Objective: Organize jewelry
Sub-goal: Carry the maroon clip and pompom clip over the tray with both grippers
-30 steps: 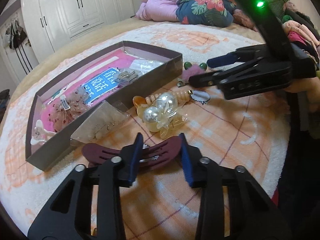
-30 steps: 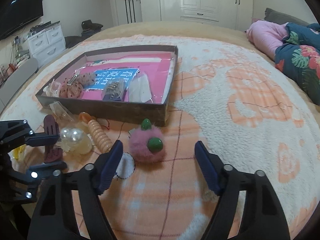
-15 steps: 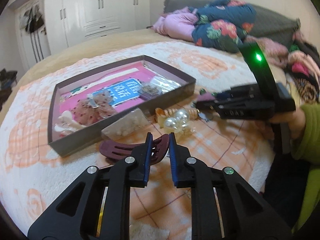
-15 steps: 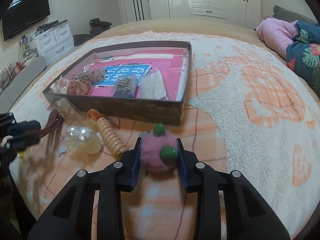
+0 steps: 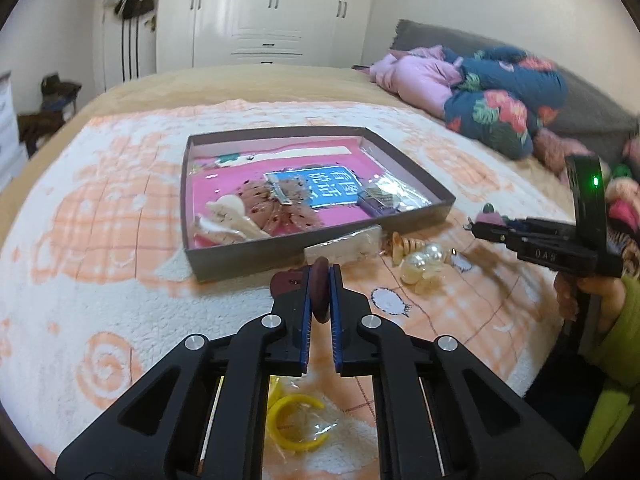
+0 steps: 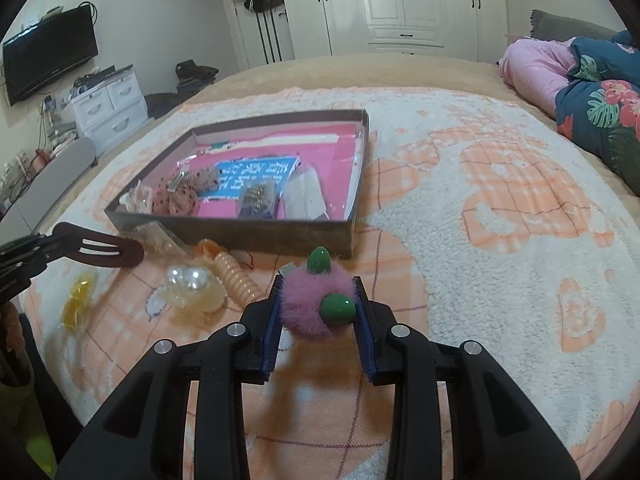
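My left gripper is shut on a dark maroon hair clip, held edge-on and lifted off the bed; in the right wrist view the same maroon clip sticks out from the left gripper at the left edge. My right gripper is shut on a pink fluffy pom-pom clip with two green beads, raised a little above the blanket. The open brown box with a pink lining lies ahead, holding several hair pieces and packets. In the left wrist view, the right gripper is at the right, held by a hand.
Loose on the blanket before the box lie a pearl hair clip, an orange spiral tie, a clear packet and a yellow ring in plastic. Pillows and clothes pile at the bed's far right. A green sleeve is at the right.
The left gripper closed on the maroon clip, lifted it and rolled it edge-on. The right gripper closed on the pink pom-pom and raised it slightly.
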A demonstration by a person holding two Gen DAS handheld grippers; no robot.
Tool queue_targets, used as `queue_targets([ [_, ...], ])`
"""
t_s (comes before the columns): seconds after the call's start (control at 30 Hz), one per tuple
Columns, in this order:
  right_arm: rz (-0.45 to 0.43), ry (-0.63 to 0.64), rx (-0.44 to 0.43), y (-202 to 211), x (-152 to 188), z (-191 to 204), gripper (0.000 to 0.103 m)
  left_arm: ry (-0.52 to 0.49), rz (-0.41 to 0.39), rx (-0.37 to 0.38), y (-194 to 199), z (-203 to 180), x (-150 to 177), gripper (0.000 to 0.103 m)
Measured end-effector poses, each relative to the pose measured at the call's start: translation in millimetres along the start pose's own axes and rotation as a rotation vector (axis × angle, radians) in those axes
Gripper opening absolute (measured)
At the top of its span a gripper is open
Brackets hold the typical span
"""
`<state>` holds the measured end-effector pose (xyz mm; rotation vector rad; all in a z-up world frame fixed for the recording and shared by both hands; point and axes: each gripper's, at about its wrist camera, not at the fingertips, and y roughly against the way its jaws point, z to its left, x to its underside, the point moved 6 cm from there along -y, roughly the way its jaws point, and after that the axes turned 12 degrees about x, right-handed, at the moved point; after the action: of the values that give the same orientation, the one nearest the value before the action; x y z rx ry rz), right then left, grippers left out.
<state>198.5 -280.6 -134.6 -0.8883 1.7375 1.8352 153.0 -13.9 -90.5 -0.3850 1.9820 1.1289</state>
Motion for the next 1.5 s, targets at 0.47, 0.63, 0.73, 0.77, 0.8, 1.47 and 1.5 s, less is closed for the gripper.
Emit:
queue_targets([
  [0.47, -0.05, 0.058, -0.023, 21, -15, 27, 0.031, 0.101, 0.002, 0.056, -16, 25, 9, 0.007],
  [0.63, -0.058, 0.081, -0.047, 27, -18, 41, 0.031, 0.095, 0.001, 0.07, -17, 25, 10, 0.005],
  [0.73, -0.061, 0.096, -0.061, 30, -20, 49, 0.031, 0.067, -0.005, 0.067, -13, 19, 8, 0.005],
  [0.77, -0.061, 0.102, -0.065, 31, -20, 52, 0.031, 0.065, -0.013, 0.072, -10, 17, 7, 0.005],
  [0.8, -0.062, 0.106, -0.067, 31, -21, 54, 0.031, 0.064, -0.021, 0.075, -8, 17, 5, 0.005],
  [1.47, -0.117, 0.16, -0.112, 36, -44, 83, 0.031, 0.024, -0.165, 0.063, 28, 6, -44, 0.005],
  [1.5, -0.121, 0.159, -0.109, 36, -46, 83, 0.031, 0.02, -0.167, 0.062, 28, 6, -47, 0.005],
])
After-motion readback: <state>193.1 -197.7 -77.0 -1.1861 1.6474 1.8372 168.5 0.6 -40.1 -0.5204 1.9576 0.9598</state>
